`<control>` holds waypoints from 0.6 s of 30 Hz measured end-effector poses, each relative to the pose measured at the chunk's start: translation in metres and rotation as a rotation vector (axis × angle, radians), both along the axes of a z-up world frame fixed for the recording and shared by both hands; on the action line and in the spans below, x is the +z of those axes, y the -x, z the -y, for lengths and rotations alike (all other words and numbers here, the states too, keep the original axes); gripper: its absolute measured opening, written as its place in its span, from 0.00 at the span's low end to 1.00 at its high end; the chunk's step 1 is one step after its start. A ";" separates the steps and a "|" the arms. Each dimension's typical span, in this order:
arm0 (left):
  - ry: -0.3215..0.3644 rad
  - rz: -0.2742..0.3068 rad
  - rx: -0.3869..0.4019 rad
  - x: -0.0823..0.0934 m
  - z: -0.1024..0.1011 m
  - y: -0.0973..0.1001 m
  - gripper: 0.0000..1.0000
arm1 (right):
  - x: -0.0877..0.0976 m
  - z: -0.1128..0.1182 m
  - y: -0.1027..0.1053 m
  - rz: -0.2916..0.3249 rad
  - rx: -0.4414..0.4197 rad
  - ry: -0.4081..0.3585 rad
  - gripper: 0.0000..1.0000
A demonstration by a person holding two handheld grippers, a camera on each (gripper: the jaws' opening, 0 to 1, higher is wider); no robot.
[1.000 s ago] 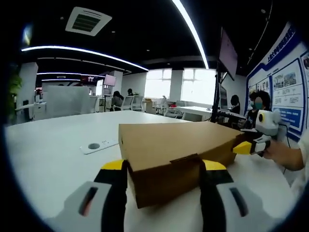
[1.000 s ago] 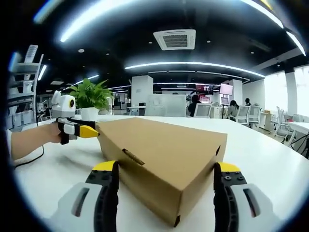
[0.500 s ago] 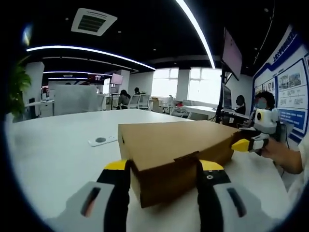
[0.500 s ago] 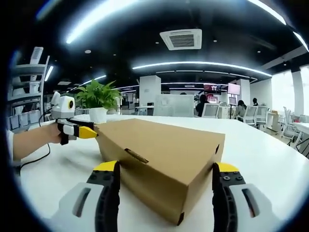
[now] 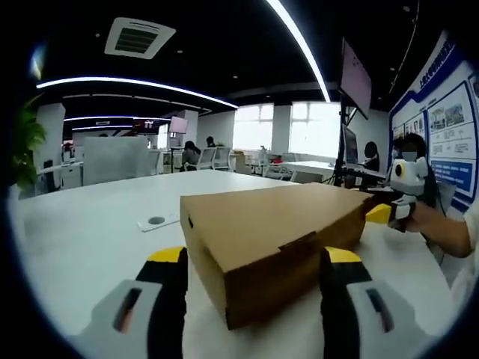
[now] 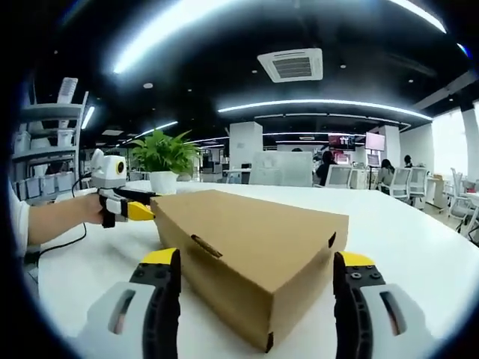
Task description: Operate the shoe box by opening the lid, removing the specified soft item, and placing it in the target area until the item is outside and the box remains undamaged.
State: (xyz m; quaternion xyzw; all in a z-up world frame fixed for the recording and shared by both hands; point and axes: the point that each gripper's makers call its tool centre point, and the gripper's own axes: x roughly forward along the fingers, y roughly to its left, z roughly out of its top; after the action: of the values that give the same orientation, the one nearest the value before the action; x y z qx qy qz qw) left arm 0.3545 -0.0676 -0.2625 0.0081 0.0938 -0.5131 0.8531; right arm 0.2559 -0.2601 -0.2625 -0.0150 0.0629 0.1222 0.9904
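A closed brown cardboard shoe box lies on the white table, its lid down and the front tab tucked in. In the left gripper view my left gripper stands open, its jaws astride the box's near end with a small gap on each side. At the box's far end my right gripper is held by a hand. In the right gripper view the right gripper is open too, one jaw on either side of the box at its near corner. There the left gripper has its yellow tips at the box's far corner.
A small white socket plate lies on the table left of the box. A potted plant and shelves stand behind the left gripper. A tall screen stand, chairs and seated people are far back. White table stretches around the box.
The left gripper's jaws have spread slightly wider around the box's end. Both views have shifted a little; the box stays shut on the table.
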 end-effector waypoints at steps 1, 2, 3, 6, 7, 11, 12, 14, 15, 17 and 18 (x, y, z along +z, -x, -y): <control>0.014 -0.003 -0.008 0.003 0.002 0.000 0.78 | 0.002 0.000 -0.001 0.004 0.007 -0.018 0.88; 0.017 -0.003 -0.010 0.004 0.003 0.000 0.79 | 0.003 0.000 -0.002 0.012 0.016 -0.032 0.89; 0.024 -0.004 -0.005 0.007 0.005 -0.001 0.80 | 0.003 -0.003 -0.004 0.007 0.034 -0.049 0.90; 0.002 0.019 -0.001 0.007 0.009 -0.002 0.79 | -0.005 -0.002 -0.009 -0.018 0.033 0.010 0.92; 0.001 0.021 -0.004 0.006 0.010 -0.002 0.77 | -0.006 -0.002 -0.009 -0.017 0.033 0.024 0.92; 0.016 0.018 -0.015 0.006 0.012 0.000 0.76 | -0.004 0.000 -0.009 -0.006 0.031 -0.010 0.91; 0.020 0.016 -0.016 0.006 0.012 0.000 0.77 | -0.004 0.000 -0.009 -0.007 0.032 -0.012 0.91; 0.029 0.014 -0.014 0.006 0.013 0.002 0.76 | -0.003 0.000 -0.010 -0.011 0.034 -0.030 0.90; 0.035 0.020 -0.008 0.005 0.013 0.003 0.76 | -0.003 -0.001 -0.010 -0.012 0.034 -0.019 0.90; 0.030 0.035 -0.004 0.003 0.014 0.004 0.75 | -0.008 -0.002 -0.010 -0.009 0.032 -0.005 0.89; 0.026 0.030 -0.001 0.001 0.014 0.004 0.75 | -0.008 -0.001 -0.010 0.006 0.037 0.012 0.88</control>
State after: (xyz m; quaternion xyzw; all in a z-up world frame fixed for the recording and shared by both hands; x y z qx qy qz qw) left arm 0.3506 -0.0811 -0.2618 0.0046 0.0744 -0.5145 0.8542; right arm 0.2663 -0.2589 -0.2710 -0.0226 0.0603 0.1400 0.9881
